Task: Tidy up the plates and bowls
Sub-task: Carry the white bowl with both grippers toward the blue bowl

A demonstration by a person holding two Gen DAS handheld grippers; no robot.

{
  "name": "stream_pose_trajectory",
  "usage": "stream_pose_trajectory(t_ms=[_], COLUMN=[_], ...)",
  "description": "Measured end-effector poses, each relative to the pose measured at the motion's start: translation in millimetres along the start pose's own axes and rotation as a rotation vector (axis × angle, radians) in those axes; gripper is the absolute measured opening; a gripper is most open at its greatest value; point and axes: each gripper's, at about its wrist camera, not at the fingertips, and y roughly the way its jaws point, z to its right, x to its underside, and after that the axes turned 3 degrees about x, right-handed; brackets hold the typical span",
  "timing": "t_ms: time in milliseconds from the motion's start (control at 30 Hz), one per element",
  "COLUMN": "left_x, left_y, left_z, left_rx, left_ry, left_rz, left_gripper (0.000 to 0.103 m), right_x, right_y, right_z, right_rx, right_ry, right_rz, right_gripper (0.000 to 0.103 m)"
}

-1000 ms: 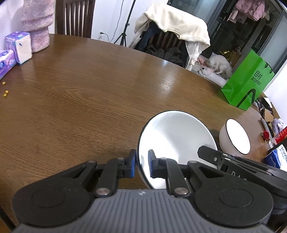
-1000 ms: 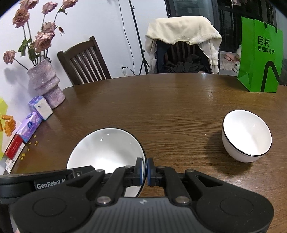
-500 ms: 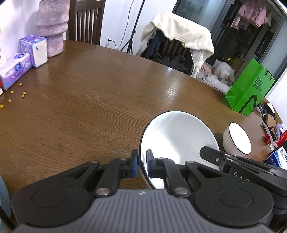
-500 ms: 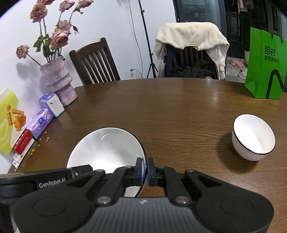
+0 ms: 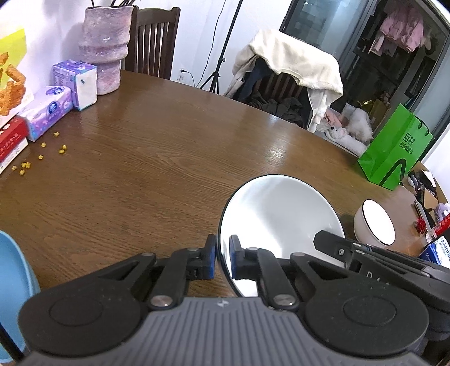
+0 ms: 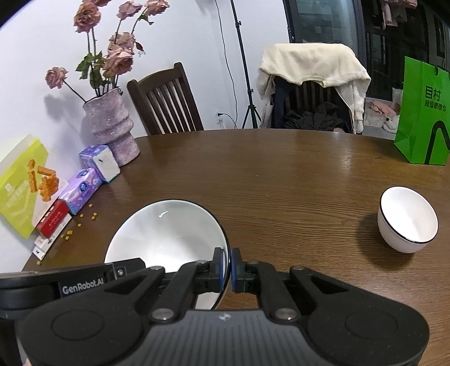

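- Black-rimmed and white, a wide bowl (image 5: pixel 278 225) is held between both tools above the wooden table (image 5: pixel 157 157), tilted so its inside faces the cameras.
- On the bowl's left edge, the left gripper (image 5: pixel 222 260) has its blue pads closed on the rim, one pad inside and one outside.
- On the opposite edge, the right gripper (image 6: pixel 227 269) is clamped the same way, pads pinching the thin rim.
- At the near left corner of the left wrist view, part of a blue dish (image 5: pixel 14 284) shows, cut off by the frame.
- To the right, well apart from the held bowl, a smaller white bowl (image 6: pixel 407 222) with a dark rim stands upright on the table.
- Brown wood grain runs across the round tabletop, with pale glare near its far side.
- Along the left edge lie small yellow crumbs (image 5: pixel 42 154), a red box (image 6: pixel 53 219), a yellow-green snack box (image 6: pixel 22 185) leaning on the wall, and two purple tissue packs (image 5: pixel 50 109).
- Behind these stands a lilac ribbed vase (image 6: pixel 109 126) holding faded pink roses (image 6: pixel 112 56).
- At the far right edge stands a green paper bag (image 6: pixel 424 118).
- Beyond the table: a dark slatted wooden chair (image 6: pixel 166 104), a tripod stand (image 6: pixel 247 93) against the white wall, and a second chair draped with a cream garment (image 6: pixel 312 64).
- Farther back, dark glass doors (image 5: pixel 323 25) and hanging pink clothes (image 5: pixel 405 25).
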Motion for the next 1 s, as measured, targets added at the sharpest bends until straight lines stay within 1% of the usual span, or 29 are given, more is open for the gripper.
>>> stream_pose_trajectory(t_ms=[1000], left_x=[10.5], left_y=[-63.7], left_z=[-34.9], left_rx=[-0.046], left_ry=[-0.043], left_rz=[0.075], left_gripper=[0.010], right_x=[8.7], right_y=[-31.8], right_z=[-53.8], right_rx=[-0.060], right_ry=[-0.051], right_rz=[0.034], right_gripper=[0.006])
